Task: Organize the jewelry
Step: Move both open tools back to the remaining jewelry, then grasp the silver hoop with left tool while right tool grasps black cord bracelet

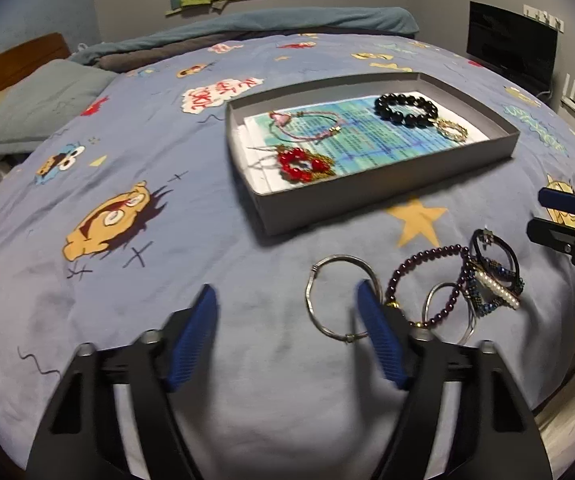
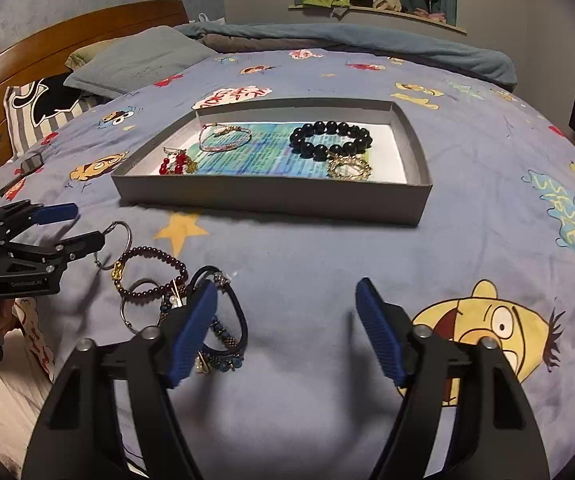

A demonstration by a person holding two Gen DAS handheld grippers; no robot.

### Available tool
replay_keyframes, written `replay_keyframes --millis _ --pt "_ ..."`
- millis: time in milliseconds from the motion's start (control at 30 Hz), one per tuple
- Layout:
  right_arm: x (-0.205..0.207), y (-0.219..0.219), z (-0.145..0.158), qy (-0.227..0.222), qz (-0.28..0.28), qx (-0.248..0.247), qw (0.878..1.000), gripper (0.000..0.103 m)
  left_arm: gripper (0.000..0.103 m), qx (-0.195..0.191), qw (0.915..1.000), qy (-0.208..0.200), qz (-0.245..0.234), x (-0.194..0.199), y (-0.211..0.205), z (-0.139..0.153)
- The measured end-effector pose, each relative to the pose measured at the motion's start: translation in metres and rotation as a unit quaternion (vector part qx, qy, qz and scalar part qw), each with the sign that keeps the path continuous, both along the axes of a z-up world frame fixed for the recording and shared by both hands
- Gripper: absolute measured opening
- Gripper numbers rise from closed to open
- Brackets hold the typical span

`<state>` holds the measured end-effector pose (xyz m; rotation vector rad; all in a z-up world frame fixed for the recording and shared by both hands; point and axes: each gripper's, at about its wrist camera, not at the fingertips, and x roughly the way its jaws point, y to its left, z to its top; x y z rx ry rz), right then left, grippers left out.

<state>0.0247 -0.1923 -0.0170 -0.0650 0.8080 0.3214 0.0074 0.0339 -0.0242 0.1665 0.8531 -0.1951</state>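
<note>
left claw apart, empty, just above silver bangle on bed; right claw apart beside tangled bracelets. bangle stiff, light, slippery: pinch rim. grey tray beyond.

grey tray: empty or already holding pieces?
Partly filled. The grey tray holds a black bead bracelet, a gold piece, a pink cord bracelet and a red bead piece; more bracelets lie outside on the bedspread.
</note>
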Motion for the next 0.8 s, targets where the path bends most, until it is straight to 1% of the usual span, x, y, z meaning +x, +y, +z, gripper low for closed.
replay_keyframes --millis 33,67,100,133,233,333,433,600,800 --pt "0.0 0.001 -0.001 0.003 0.004 0.003 1.0 0.056 0.056 0.0 1.0 0.004 -0.003 0.0 -0.001 -0.002" --pt "0.0 0.002 -0.001 0.005 0.007 0.005 1.0 0.054 0.056 0.001 1.0 0.006 -0.005 0.0 -0.003 -0.003" --pt "0.0 0.004 -0.003 0.009 0.015 0.009 1.0 0.051 0.053 0.001 1.0 0.007 -0.007 0.0 -0.003 -0.003" --pt "0.0 0.006 -0.004 0.01 0.02 0.01 1.0 0.047 0.046 0.0 0.9999 0.006 -0.009 0.0 -0.003 -0.003" --pt "0.0 0.011 -0.008 0.014 0.031 0.003 0.999 0.037 0.035 -0.005 0.9999 0.007 -0.013 -0.001 -0.003 -0.003" --pt "0.001 0.014 -0.012 0.023 0.039 0.006 0.999 0.029 0.031 -0.008 0.9997 0.015 -0.016 0.0 -0.003 -0.006" --pt "0.001 0.017 -0.015 0.031 0.047 0.005 0.998 0.023 0.029 -0.011 0.9995 0.022 -0.019 0.002 -0.002 -0.008" --pt "0.0 0.023 -0.02 0.03 0.052 -0.005 0.998 0.023 0.028 -0.005 0.9993 0.031 -0.019 0.005 -0.004 -0.014" --pt "0.004 0.026 -0.027 0.034 0.049 -0.013 0.998 0.023 0.028 0.028 0.9988 0.028 -0.028 0.008 -0.013 -0.021"
